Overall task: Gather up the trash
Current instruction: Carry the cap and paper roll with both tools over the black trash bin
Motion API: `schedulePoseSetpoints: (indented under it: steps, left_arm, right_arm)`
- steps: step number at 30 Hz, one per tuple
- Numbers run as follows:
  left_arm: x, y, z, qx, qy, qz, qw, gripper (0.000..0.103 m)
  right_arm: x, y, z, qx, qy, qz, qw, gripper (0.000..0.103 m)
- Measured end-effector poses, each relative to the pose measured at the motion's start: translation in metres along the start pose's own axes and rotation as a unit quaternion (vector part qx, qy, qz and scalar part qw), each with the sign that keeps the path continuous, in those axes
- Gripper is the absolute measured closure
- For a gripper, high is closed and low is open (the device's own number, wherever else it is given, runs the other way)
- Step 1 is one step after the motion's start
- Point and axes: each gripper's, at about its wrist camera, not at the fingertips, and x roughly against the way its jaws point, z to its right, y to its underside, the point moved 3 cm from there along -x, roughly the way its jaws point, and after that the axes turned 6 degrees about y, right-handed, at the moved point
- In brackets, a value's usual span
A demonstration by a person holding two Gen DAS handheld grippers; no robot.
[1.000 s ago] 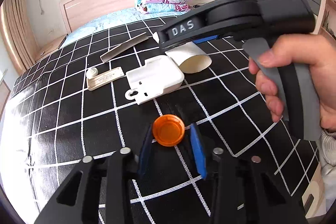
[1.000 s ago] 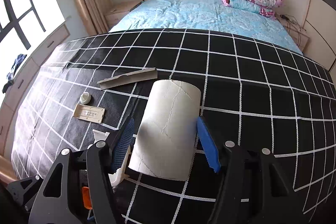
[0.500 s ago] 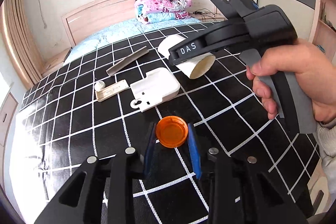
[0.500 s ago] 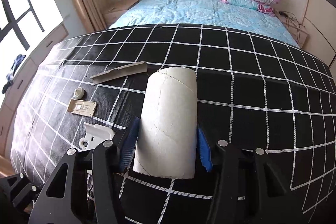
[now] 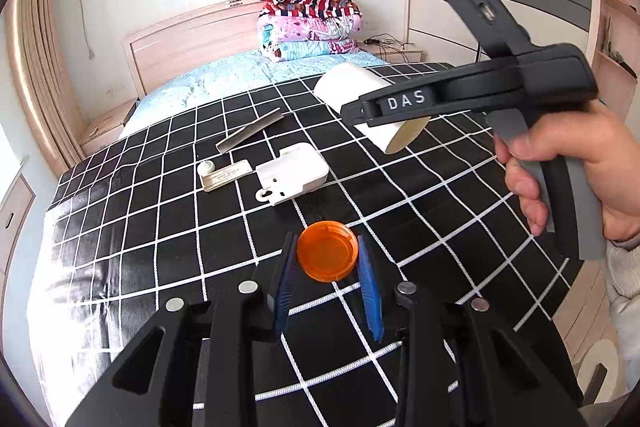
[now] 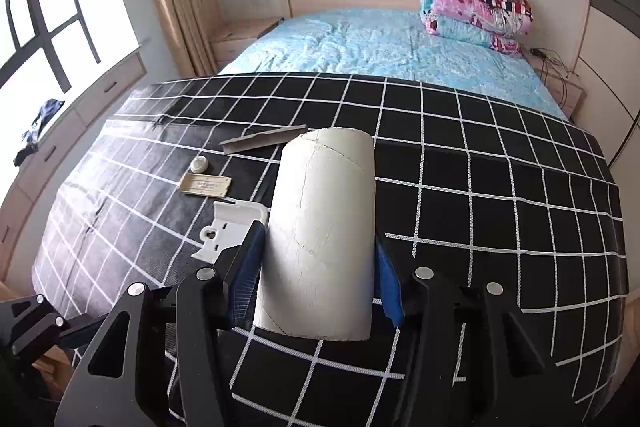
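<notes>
While jaws clamp it, cap (image 5: 327,255) seemingly hangs.

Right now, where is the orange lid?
In the left wrist view, the orange lid sits low in the middle, pinched in the left gripper, just in front of the white plastic case.

Orange cap (image 5: 327,255) and white cardboard tube (image 6: 322,231) are clamped, lifted above the checked bed cover (image 6: 500,211).
</notes>
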Motion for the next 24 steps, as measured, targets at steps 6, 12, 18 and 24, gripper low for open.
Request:
schedulePoseSetpoints:
  steps: [6, 12, 18, 24]
  left_arm:
    - [0.022, 0.009, 0.008, -0.002, 0.008, 0.009, 0.9999, 0.074]
    - [0.044, 0.026, 0.018, 0.007, 0.015, 0.015, 0.9997, 0.074]
    - [0.065, 0.052, 0.031, 0.007, 0.021, 0.013, 0.9997, 0.074]
    - [0.085, 0.075, 0.043, 0.006, 0.038, 0.015, 0.9991, 0.074]
  right_arm:
    - [0.041, 0.018, -0.013, 0.012, -0.014, 0.025, 1.0, 0.052]
    - [0.075, 0.043, -0.023, 0.024, -0.021, 0.043, 0.999, 0.052]
    - [0.103, 0.073, -0.041, 0.044, -0.044, 0.051, 0.997, 0.052]
    - [0.128, 0.112, -0.06, 0.073, -0.071, 0.049, 0.994, 0.052]
